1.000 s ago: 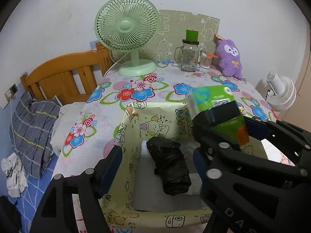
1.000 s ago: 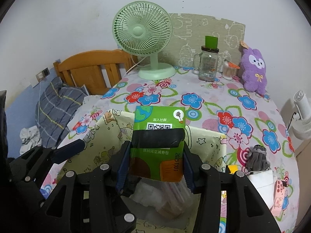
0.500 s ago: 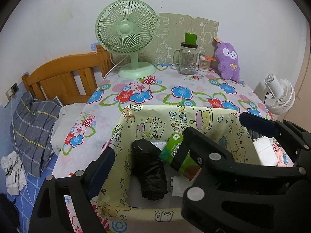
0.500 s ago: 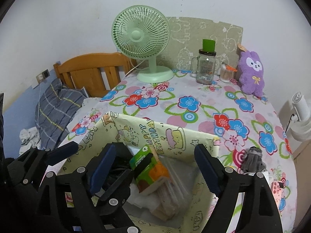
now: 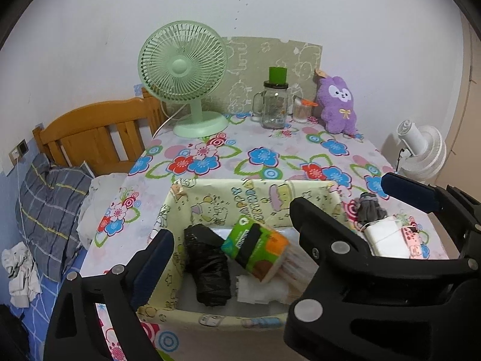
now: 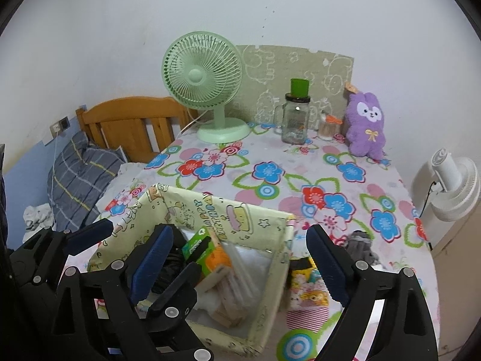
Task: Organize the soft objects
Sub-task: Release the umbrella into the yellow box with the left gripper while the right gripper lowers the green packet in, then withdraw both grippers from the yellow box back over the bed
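Both tools are hovering over the yellow cartoon-print box at the near edge of the flowered surface. Left tool: fingers standing wide apart, nothing between them. Right tool: fingers likewise spread wide, gripping nothing.

The green-and-orange tissue pack is lying tilted inside the box, resting on clear-wrapped packets and white tissue. A black bag roll is lying just beside the pack, at its 9 o'clock, also inside the box.

Outside the box, at its 3 o'clock in the left wrist view, a grey knitted item is sitting on the surface, touching a white packet. In the right wrist view a cartoon-print pouch is lying just beside the box wall.

At 12 o'clock, at the far end: green fan, glass jar, purple plush.
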Demonstrator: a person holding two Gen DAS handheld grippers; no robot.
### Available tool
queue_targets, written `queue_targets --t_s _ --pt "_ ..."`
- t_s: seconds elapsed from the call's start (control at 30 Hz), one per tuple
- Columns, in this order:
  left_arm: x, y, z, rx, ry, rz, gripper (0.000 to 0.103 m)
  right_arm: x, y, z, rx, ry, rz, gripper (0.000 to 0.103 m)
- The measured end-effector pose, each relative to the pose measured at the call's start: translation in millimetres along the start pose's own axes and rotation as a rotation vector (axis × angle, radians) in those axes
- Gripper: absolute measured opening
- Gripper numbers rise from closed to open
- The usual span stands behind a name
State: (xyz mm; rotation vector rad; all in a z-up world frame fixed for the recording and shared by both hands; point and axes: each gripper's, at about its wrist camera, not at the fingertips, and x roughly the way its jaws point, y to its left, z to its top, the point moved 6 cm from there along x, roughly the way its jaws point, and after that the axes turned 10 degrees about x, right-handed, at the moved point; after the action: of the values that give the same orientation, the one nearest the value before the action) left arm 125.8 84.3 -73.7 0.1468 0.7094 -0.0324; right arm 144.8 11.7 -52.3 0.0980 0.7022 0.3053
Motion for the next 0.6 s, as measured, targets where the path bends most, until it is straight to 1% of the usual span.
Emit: queue_targets --t_s 0.07,0.2,0.6 --pt "-4.6 -4.5 1.6 0.005 -0.008 0.001 0.096 -6.2 -4.3 1.6 0.004 -0.009 -0.003 0.093" --pt "-11.7 -13.6 4.8 0.014 -0.018 0.007 0.101 -16.9 -12.0 2.5 0.012 -0.024 -0.007 0.093" --pt "-29.5 -45.4 14.1 0.043 -0.06 0.009 0.103 -48.3 -40.3 3.9 0.034 -0.082 -0.035 0.099"
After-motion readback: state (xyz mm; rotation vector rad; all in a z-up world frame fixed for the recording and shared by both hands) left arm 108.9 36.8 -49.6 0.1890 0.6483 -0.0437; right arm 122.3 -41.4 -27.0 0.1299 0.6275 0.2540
